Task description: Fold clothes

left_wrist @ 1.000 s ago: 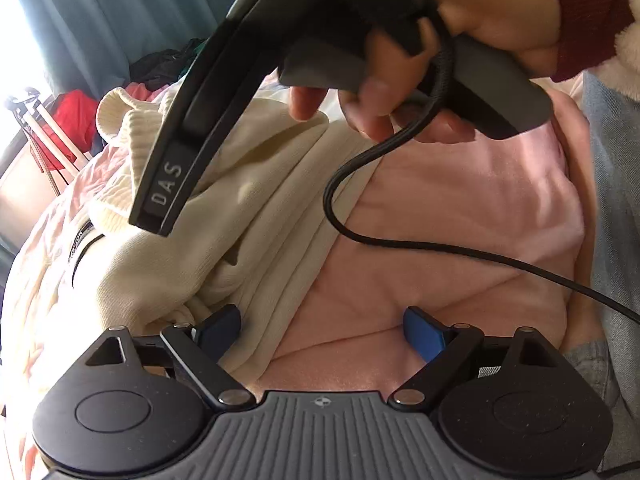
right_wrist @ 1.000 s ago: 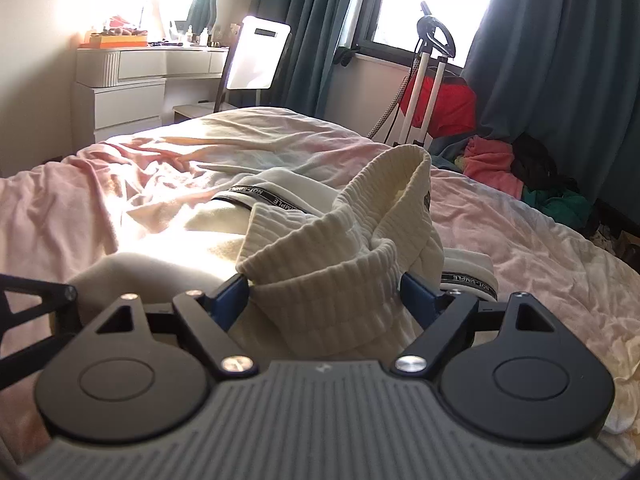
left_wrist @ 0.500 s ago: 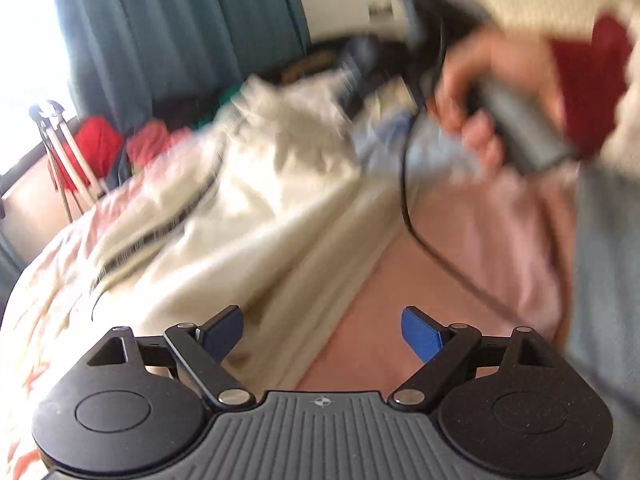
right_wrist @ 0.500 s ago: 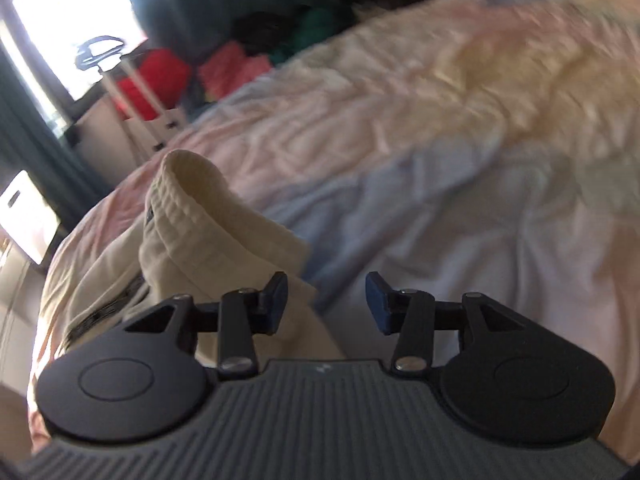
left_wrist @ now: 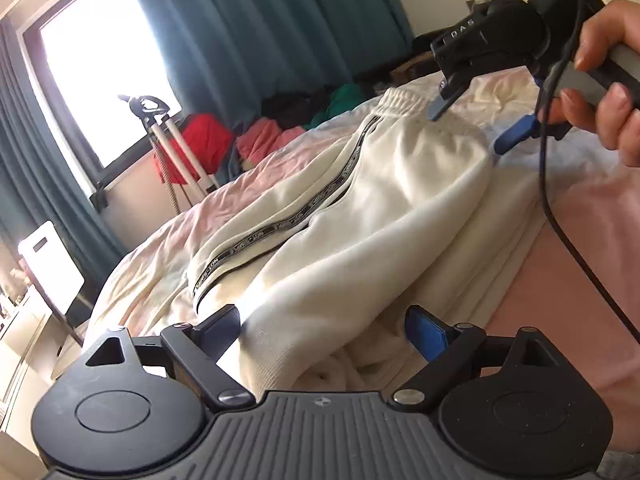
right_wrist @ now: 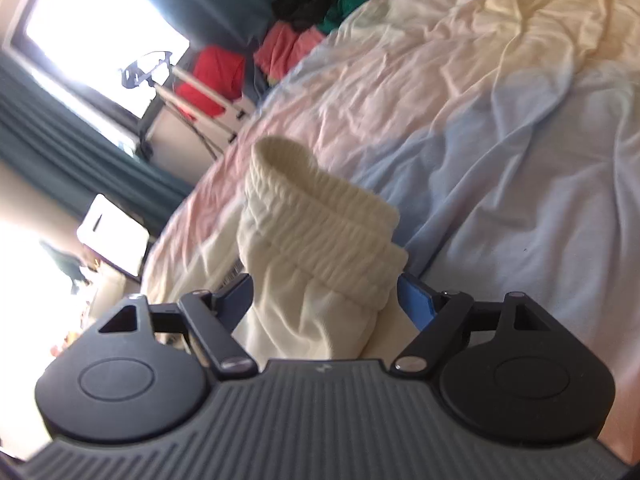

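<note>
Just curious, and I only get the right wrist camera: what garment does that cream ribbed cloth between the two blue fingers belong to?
Observer: The left wrist view shows cream trousers stretched along the bed, with a black lettered stripe down the side.
Visitor: Is the other tool gripping them too?
Observer: No. The left gripper is open, and the trousers' cloth lies loose between its fingers.
Visitor: And what carries the tool I look through?
Observer: A hand holds the right gripper, which is open at the trousers' elasticated end.
</note>
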A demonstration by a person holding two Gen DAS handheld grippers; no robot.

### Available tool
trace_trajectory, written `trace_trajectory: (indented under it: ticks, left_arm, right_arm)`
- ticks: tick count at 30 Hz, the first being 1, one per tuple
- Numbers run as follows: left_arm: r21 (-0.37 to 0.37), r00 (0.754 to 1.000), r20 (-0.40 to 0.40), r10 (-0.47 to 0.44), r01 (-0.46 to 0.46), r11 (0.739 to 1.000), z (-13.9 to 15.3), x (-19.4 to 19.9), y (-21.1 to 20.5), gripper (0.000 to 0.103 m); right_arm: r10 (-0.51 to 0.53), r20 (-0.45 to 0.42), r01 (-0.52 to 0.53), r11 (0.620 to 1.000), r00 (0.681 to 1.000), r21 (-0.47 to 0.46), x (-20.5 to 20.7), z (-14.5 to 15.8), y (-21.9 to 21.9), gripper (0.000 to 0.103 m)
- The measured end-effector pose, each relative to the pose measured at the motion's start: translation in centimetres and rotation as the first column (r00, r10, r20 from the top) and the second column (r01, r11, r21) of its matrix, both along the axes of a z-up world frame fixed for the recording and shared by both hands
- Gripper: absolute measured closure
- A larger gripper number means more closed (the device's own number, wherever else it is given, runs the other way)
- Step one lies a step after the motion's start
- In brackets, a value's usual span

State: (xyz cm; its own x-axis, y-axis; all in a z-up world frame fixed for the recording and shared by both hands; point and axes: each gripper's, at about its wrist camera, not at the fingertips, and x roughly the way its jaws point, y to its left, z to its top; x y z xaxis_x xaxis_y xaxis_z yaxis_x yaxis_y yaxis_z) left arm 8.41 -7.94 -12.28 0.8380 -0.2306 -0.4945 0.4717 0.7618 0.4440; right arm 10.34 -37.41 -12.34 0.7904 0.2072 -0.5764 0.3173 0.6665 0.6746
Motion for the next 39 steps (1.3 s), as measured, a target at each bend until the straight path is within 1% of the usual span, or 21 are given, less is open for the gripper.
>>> trace_trajectory:
  ticks: [2, 5, 6, 7, 8, 9, 11, 13, 16, 18, 21, 24, 25, 26, 27, 28, 29, 30, 33, 36, 39]
  left_arm:
    - [-0.043, 1.0, 0.005, 0.028, -0.028, 0.999, -0.4, -2.0, 0.9, 0.012]
    - [-0.102, 0.994, -0.015, 0.108, -0.109, 0.989, 0.2, -2.2, 1.6, 0.016]
    - [-0.119, 0.991, -0.038, 0.129, -0.132, 0.984, 0.3, -1.8, 1.9, 0.017]
    - [-0.135, 0.988, -0.064, 0.144, -0.151, 0.979, 0.3, -1.3, 2.2, 0.018]
    - [-0.152, 0.984, -0.085, 0.155, -0.167, 0.974, 0.3, -1.0, 2.5, 0.018]
    - [-0.17, 0.981, -0.098, 0.166, -0.181, 0.969, 0.5, -1.0, 2.9, 0.019]
    - [-0.213, 0.974, -0.097, 0.203, -0.22, 0.952, 1.3, -1.5, 3.7, 0.019]
    - [-0.255, 0.966, -0.095, 0.241, -0.258, 0.932, 2.1, -2.3, 4.4, 0.019]
    - [-0.295, 0.951, -0.13, 0.28, -0.307, 0.905, 2.7, -3.4, 5.3, 0.02]
    - [-0.319, 0.929, -0.195, 0.315, -0.364, 0.875, 2.5, -3.5, 5.9, 0.02]
    - [-0.373, 0.893, -0.283, 0.351, -0.44, 0.817, 2.2, -3.2, 6.7, 0.021]
    - [-0.377, 0.887, -0.28, 0.367, -0.453, 0.808, 2.3, -3.2, 6.6, 0.021]
    - [-0.377, 0.886, -0.28, 0.371, -0.457, 0.806, 2.4, -3.4, 6.7, 0.021]
    - [-0.379, 0.884, -0.283, 0.373, -0.46, 0.803, 2.5, -3.5, 6.9, 0.021]
    - [-0.383, 0.881, -0.288, 0.374, -0.464, 0.799, 2.5, -3.6, 7.1, 0.021]
    - [-0.389, 0.879, -0.295, 0.374, -0.468, 0.794, 2.5, -3.6, 7.3, 0.021]
    - [-0.395, 0.877, -0.302, 0.373, -0.471, 0.788, 2.5, -3.6, 7.4, 0.021]
    - [-0.4, 0.875, -0.307, 0.374, -0.475, 0.784, 2.5, -3.6, 7.6, 0.021]
    - [-0.408, 0.869, -0.319, 0.379, -0.486, 0.773, 2.3, -3.4, 7.8, 0.021]
    - [-0.423, 0.862, -0.337, 0.378, -0.497, 0.758, 2.3, -3.3, 8.1, 0.021]
    - [-0.425, 0.858, -0.345, 0.381, -0.504, 0.752, 2.2, -3.2, 8.2, 0.021]
  right_arm:
    - [-0.005, -0.03, 0.004, 1.0, 1.0, -0.02, 1.2, -0.6, 0.5, 0.021]
    - [-0.007, -0.037, 0.004, 0.995, 0.999, -0.103, 3.1, -0.9, 1.3, 0.022]
    - [-0.004, -0.025, 0.001, 0.991, 1.0, -0.133, 3.2, -0.7, 1.7, 0.027]
    - [0.003, -0.007, -0.005, 0.986, 1.0, -0.167, 3.0, -0.2, 1.9, 0.038]
    - [0.011, 0.01, -0.009, 0.98, 1.0, -0.201, 2.8, 0.3, 2.2, 0.053]
    - [0.019, 0.027, -0.013, 0.972, 0.999, -0.233, 2.6, 0.9, 2.4, 0.056]
    - [0.011, 0.065, 0.003, 0.975, 0.998, -0.222, 1.1, 1.9, 2.1, 0.066]
    - [-0.009, 0.096, 0.026, 0.985, 0.995, -0.171, -0.6, 2.8, 1.3, 0.067]
    - [-0.027, 0.07, 0.038, 0.987, 0.997, -0.157, -2.3, 3.0, 0.6, 0.067]
    - [-0.039, 0.001, 0.039, 0.99, 0.999, -0.136, -2.1, 1.7, 0.1, 0.065]
    - [-0.038, -0.106, 0.032, 0.998, 0.994, -0.06, -1.1, -0.9, -0.7, 0.059]
    - [-0.016, -0.095, 0.009, 0.997, 0.995, -0.079, -0.9, -0.7, -0.2, 0.053]
    - [-0.004, -0.08, -0.003, 0.996, 0.997, -0.089, -0.9, -0.4, 0.1, 0.046]
    - [0.021, -0.068, -0.028, 0.994, 0.997, -0.102, -0.8, -0.2, 0.4, 0.033]
    - [0.046, -0.06, -0.052, 0.992, 0.997, -0.116, -0.7, -0.1, 0.8, 0.025]
    - [0.062, -0.09, -0.074, 0.987, 0.994, -0.141, -0.5, -0.3, 1.3, 0.018]
    - [0.077, -0.123, -0.097, 0.981, 0.989, -0.166, -0.1, -0.6, 1.8, 0.018]
    - [0.094, -0.184, -0.131, 0.97, 0.979, -0.204, 0.5, -1.2, 2.3, 0.017]
    - [0.124, -0.214, -0.171, 0.961, 0.969, -0.216, 1.2, -2.5, 3.0, 0.01]
    - [0.144, -0.134, -0.164, 0.975, 0.98, -0.15, 0.6, -1.5, 2.5, 0.01]
    - [0.158, -0.052, -0.162, 0.983, 0.986, -0.083, 0.1, -0.6, 2.0, 0.01]
